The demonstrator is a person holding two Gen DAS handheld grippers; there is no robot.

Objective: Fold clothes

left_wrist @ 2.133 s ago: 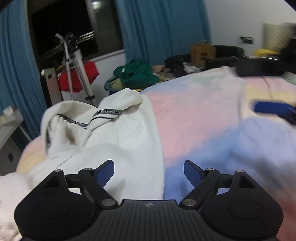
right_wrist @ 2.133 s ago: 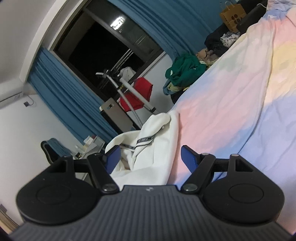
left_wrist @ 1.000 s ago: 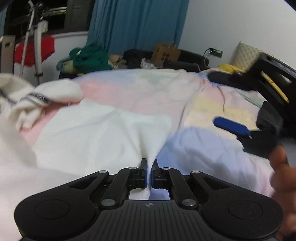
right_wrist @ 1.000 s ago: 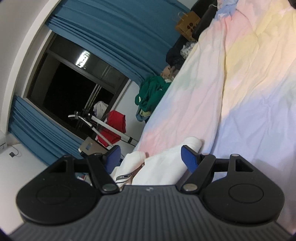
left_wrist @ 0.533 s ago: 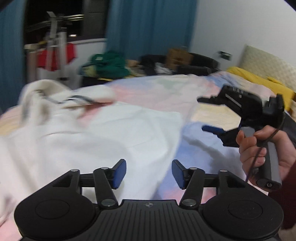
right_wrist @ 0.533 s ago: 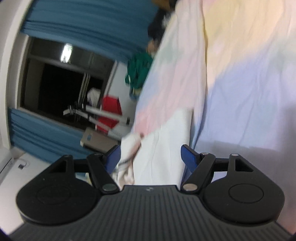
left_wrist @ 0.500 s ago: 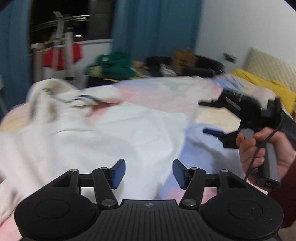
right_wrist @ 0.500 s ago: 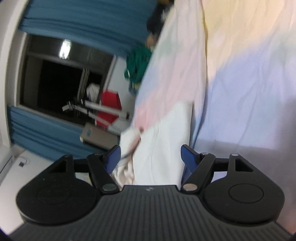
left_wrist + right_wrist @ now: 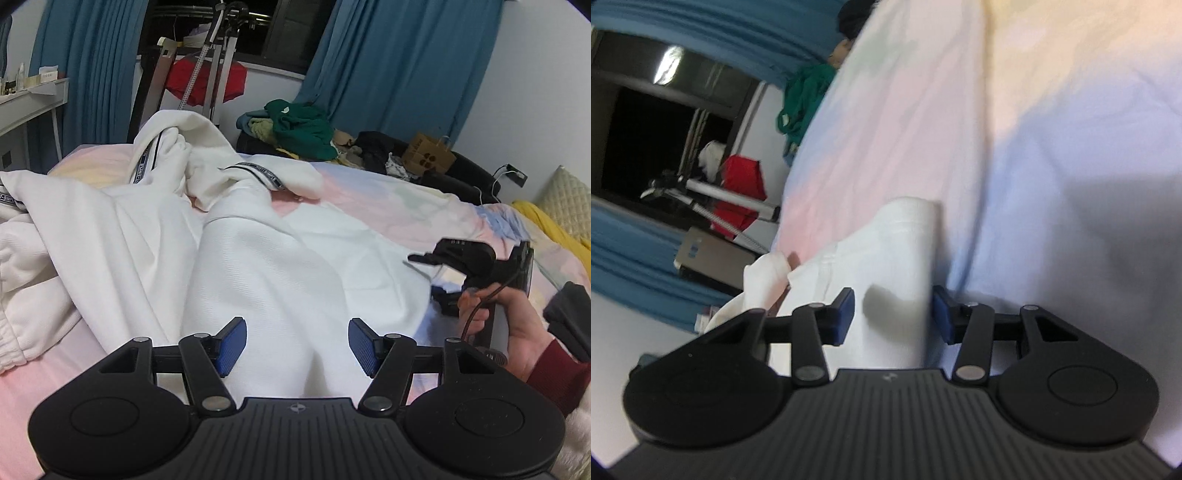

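White track pants [image 9: 280, 266] with black lettered side stripes lie spread and rumpled across a pastel bedsheet [image 9: 399, 195]. My left gripper [image 9: 294, 345] hovers open over the flat white cloth, nothing between its blue pads. In the left wrist view a hand [image 9: 517, 325] holds my right gripper [image 9: 436, 277] at the garment's right edge, jaws apart around the corner. In the right wrist view my right gripper [image 9: 892, 317] is open, with the white cloth's corner [image 9: 905, 251] lying between its fingers.
A clothes rack [image 9: 214, 55] with a red garment stands by the dark window and blue curtains. A pile of green and dark clothes [image 9: 299, 127] and a brown paper bag [image 9: 428, 157] sit beyond the bed. A yellow blanket [image 9: 550, 229] lies at the right.
My left gripper let go of the white cloth and opened, then drew back over the garment. My right gripper came down to the cloth's right corner, which now lies between its fingers.
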